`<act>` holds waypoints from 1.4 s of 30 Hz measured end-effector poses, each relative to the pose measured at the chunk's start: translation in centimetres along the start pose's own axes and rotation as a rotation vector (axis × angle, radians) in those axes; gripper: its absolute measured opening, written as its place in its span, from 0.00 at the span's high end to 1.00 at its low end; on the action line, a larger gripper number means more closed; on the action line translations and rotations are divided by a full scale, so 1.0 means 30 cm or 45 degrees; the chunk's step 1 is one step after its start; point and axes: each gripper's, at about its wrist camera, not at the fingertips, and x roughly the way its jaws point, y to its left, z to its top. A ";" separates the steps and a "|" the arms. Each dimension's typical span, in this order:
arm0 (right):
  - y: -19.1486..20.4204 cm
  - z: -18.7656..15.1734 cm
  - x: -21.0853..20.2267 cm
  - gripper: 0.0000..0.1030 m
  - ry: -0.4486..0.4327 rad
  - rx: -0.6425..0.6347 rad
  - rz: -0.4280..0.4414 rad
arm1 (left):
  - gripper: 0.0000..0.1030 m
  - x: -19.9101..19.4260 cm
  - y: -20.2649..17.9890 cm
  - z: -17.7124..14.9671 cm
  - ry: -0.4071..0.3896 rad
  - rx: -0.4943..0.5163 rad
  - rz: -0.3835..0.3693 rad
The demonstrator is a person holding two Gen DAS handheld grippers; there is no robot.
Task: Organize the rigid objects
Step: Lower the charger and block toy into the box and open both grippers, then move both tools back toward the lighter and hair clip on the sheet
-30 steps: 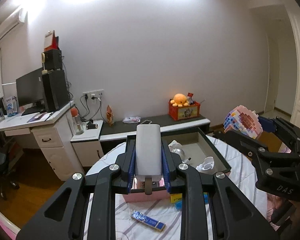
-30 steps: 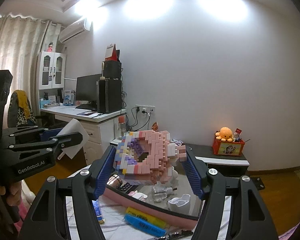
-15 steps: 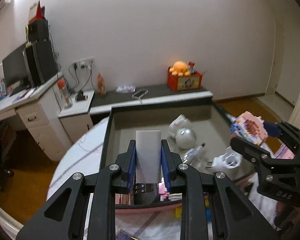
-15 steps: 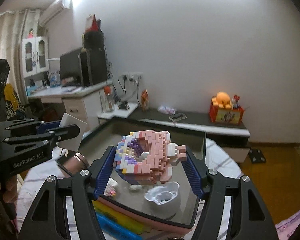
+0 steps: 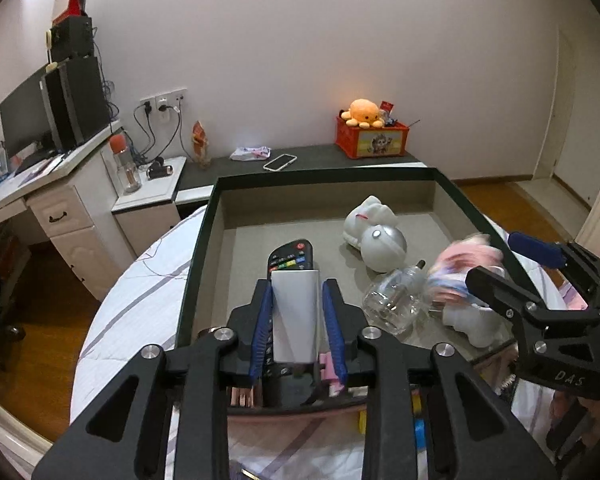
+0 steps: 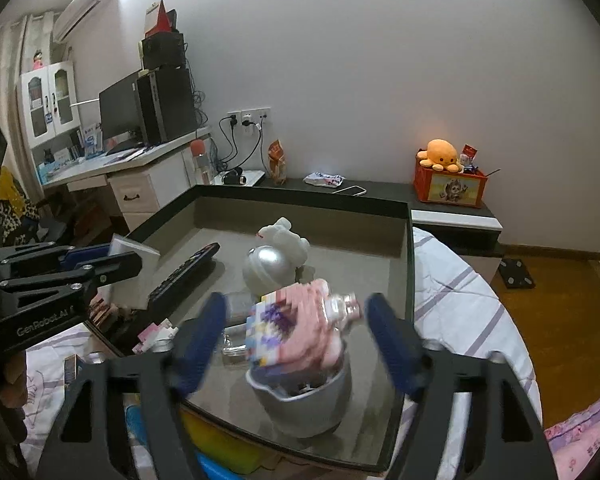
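Observation:
My left gripper [image 5: 296,312] is shut on a white rectangular box [image 5: 294,316] and holds it over the near end of the open storage box [image 5: 324,174], just above a black remote [image 5: 290,258]. My right gripper [image 6: 296,328] is open, jaws wide apart. The pink and purple brick model [image 6: 296,332] is blurred between them, apart from both pads, resting on a grey cup [image 6: 300,400]. In the left wrist view the model [image 5: 460,268] is a blur at the box's right side.
Inside the storage box lie a white plush toy [image 5: 370,216], a silver ball [image 5: 382,244] and a clear glass bottle [image 5: 396,300]. A red crate with an orange octopus [image 5: 364,114] and a phone [image 5: 280,162] sit on the dark shelf behind. A desk [image 5: 40,184] stands left.
Both grippers tilted down over the storage box. My right gripper opened and let go of the brick model, which dropped onto the grey cup. The left still holds the white box.

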 end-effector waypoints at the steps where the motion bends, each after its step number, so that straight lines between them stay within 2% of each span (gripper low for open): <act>1: 0.005 0.002 -0.013 0.21 -0.010 -0.001 -0.001 | 0.60 -0.018 0.001 -0.003 -0.004 -0.004 0.001; 2: 0.004 0.003 -0.022 0.21 -0.013 0.000 0.008 | 0.41 -0.042 0.005 -0.006 -0.014 -0.016 0.006; 3: 0.008 0.003 -0.038 0.21 -0.020 0.003 0.012 | 0.31 -0.060 0.011 -0.006 -0.026 -0.025 0.012; 4: 0.014 0.002 -0.060 0.21 -0.033 0.004 0.007 | 0.17 -0.093 0.015 -0.010 -0.055 -0.031 0.026; 5: 0.019 0.001 -0.080 0.21 -0.044 0.004 -0.001 | 0.10 -0.137 0.019 -0.018 -0.102 -0.032 0.046; 8: 0.036 -0.003 -0.158 0.17 -0.100 0.000 -0.024 | 0.00 -0.243 0.036 -0.036 -0.177 -0.052 0.090; 12: 0.062 -0.010 -0.282 0.13 -0.202 0.003 -0.051 | 0.00 -0.376 0.065 -0.080 -0.250 -0.102 0.131; 13: 0.068 -0.013 -0.319 0.09 -0.231 0.005 -0.062 | 0.00 -0.417 0.070 -0.099 -0.276 -0.118 0.151; 14: 0.076 -0.017 -0.353 0.00 -0.260 0.004 -0.076 | 0.00 -0.450 0.074 -0.116 -0.301 -0.129 0.169; 17: 0.101 -0.031 -0.458 0.00 -0.357 -0.001 -0.085 | 0.00 -0.548 0.083 -0.173 -0.369 -0.155 0.210; 21: 0.136 -0.052 -0.564 0.00 -0.424 -0.005 -0.080 | 0.00 -0.620 0.085 -0.202 -0.382 -0.144 0.266; 32: 0.206 -0.095 -0.675 0.00 -0.442 -0.033 -0.085 | 0.00 -0.756 0.067 -0.253 -0.420 -0.139 0.255; 42: 0.210 -0.136 -0.695 0.00 -0.402 -0.038 -0.104 | 0.00 -0.764 0.036 -0.269 -0.396 -0.099 0.233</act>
